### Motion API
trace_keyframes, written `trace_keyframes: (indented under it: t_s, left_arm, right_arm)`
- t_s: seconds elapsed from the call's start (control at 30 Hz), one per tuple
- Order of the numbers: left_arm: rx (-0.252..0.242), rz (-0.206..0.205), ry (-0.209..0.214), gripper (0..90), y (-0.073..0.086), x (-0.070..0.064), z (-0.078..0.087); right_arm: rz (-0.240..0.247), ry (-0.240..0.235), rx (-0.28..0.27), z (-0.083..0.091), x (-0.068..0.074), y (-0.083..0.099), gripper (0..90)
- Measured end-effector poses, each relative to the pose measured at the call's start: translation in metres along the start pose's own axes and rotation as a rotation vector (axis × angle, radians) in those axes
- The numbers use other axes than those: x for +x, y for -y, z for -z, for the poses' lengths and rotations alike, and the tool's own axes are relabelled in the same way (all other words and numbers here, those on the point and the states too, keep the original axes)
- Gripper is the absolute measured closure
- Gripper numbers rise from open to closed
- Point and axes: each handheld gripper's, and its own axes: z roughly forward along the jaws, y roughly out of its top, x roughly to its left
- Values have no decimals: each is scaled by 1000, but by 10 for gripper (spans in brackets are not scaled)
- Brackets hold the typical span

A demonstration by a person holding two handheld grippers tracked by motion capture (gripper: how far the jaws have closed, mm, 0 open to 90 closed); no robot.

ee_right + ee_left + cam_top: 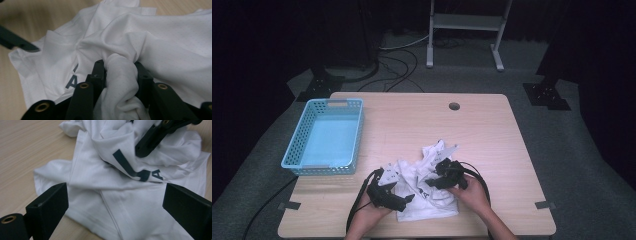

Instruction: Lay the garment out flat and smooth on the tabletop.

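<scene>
A crumpled white T-shirt (427, 192) with dark lettering (136, 168) lies on the near middle of the wooden table (492, 130). My right gripper (120, 72) is shut on a bunched fold of the shirt (120, 82), and in the high view it sits over the shirt's right part (432, 181). My left gripper (115, 200) is open, its jaws wide apart on either side of the shirt's near edge (130, 220); in the high view it rests at the shirt's left side (404, 199). One jaw of the right gripper shows at the top of the left gripper view.
An empty light-blue plastic basket (302, 145) stands at the table's left side. A round cable hole (454, 106) is near the far edge. Black cables trail from both grippers. Beyond the table, stand bases and cables lie on the dark floor.
</scene>
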Motion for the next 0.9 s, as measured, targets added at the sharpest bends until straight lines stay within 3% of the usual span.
trace_keyframes:
  t_s: [0.07,0.17,0.3,0.33,0.37,0.4,0.43,0.47,0.5,0.57,0.63,0.67,0.73,0.77,0.8,0.87,0.9]
  left_arm:
    - [-2,-6,1,55,-1,-2,-1]
    - [-3,-9,2,55,-2,-5,-3]
    - [3,-16,4,54,-4,-8,-4]
    - [-1,-17,4,55,-5,-9,-6]
    - [-3,-20,6,55,-8,-10,-8]
    - [-1,-28,12,55,-12,-11,-11]
    - [-2,-43,13,55,-16,-13,-14]
    - [-18,-63,27,73,-24,-17,-22]
    - [-18,-75,35,101,-28,-19,-27]
    - [-10,-85,38,111,-31,-20,-33]
    - [18,-98,67,200,-39,-21,-50]
    - [18,-98,67,227,-39,-21,-50]
    - [69,-94,77,229,-39,-16,-61]
    - [101,-94,71,229,-38,-14,-64]
    - [123,-94,73,230,-34,-11,-66]
    - [101,-88,93,232,-25,-5,-61]
    - [115,-100,84,243,-23,-3,-56]
  right_arm:
    - [21,29,-17,18,5,7,703]
    - [7,58,-24,51,-4,30,703]
    - [-46,177,92,87,-34,83,699]
    - [-71,224,157,93,-43,97,662]
    - [-105,234,208,99,-52,109,574]
    - [-136,228,218,107,-57,118,498]
    - [-154,225,187,117,-60,123,477]
    - [-166,185,79,132,-62,122,436]
    - [-162,167,42,134,-62,118,438]
    - [-143,161,38,131,-60,113,440]
    - [-94,117,64,102,-54,99,486]
    - [-78,110,76,91,-53,96,500]
    - [-68,75,95,71,-52,92,510]
    - [-68,75,95,71,-52,92,510]
    - [-65,67,100,64,-50,92,516]
    - [-30,87,110,56,-42,94,527]
    - [-18,83,99,57,-33,98,527]
